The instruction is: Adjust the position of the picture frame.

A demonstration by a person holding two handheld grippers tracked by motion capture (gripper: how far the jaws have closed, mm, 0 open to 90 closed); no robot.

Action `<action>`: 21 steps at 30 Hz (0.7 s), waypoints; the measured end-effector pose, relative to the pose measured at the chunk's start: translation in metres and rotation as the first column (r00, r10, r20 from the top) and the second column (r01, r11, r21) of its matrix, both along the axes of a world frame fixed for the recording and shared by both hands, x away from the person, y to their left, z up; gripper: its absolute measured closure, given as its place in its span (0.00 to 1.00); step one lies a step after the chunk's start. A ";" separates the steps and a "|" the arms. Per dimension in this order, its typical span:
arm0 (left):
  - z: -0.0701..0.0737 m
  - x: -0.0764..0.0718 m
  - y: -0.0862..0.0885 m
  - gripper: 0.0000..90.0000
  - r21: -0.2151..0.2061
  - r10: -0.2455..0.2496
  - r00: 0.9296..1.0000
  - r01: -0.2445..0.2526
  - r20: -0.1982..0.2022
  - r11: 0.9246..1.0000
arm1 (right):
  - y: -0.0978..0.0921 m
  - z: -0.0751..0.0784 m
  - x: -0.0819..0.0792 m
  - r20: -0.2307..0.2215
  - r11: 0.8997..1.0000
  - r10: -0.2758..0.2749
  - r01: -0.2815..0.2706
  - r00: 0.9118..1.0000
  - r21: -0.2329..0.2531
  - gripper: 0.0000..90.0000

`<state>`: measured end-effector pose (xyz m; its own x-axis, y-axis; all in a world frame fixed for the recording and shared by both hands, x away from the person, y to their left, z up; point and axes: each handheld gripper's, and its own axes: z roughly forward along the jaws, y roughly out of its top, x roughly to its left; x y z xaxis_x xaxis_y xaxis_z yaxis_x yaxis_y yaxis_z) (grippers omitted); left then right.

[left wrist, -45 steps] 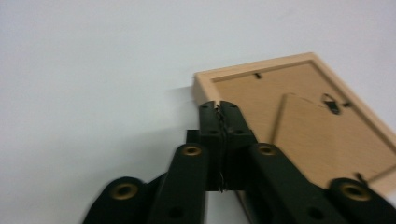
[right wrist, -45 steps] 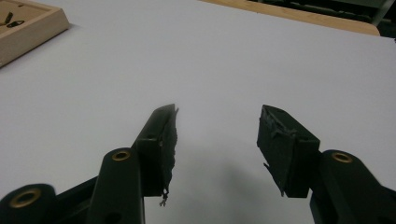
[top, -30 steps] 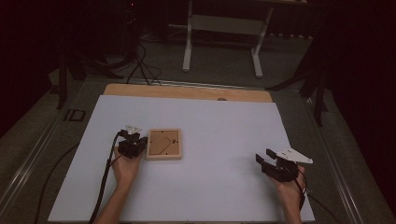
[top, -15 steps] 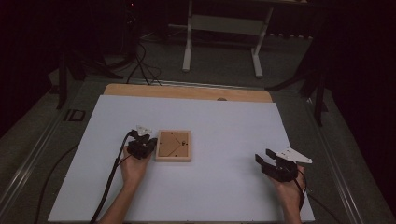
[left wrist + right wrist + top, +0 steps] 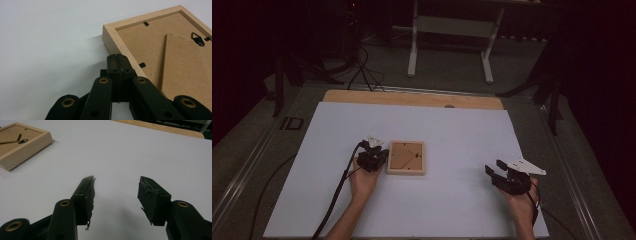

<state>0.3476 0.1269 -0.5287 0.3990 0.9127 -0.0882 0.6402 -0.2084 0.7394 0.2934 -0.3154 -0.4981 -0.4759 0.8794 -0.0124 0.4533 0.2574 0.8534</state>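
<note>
Frame [image 5: 406, 157] back unmarked; left hand-held gripper [image 5: 117, 58] touching.

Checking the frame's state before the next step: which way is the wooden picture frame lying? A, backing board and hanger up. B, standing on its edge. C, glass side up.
A: the picture frame lies flat on the table, brown backing board and metal hanger facing up.
</note>
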 end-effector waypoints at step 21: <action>-0.001 -0.006 -0.025 1.00 0.011 -0.060 0.998 0.060 0.010 0.998 | 0.000 0.000 0.000 0.000 1.000 0.001 -0.001 1.000 0.000 0.52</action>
<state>0.3418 0.1023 -0.5293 0.4540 0.8879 -0.0746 0.6187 -0.2539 0.7435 0.2933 -0.3153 -0.4980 -0.4767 0.8790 -0.0126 0.4532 0.2580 0.8532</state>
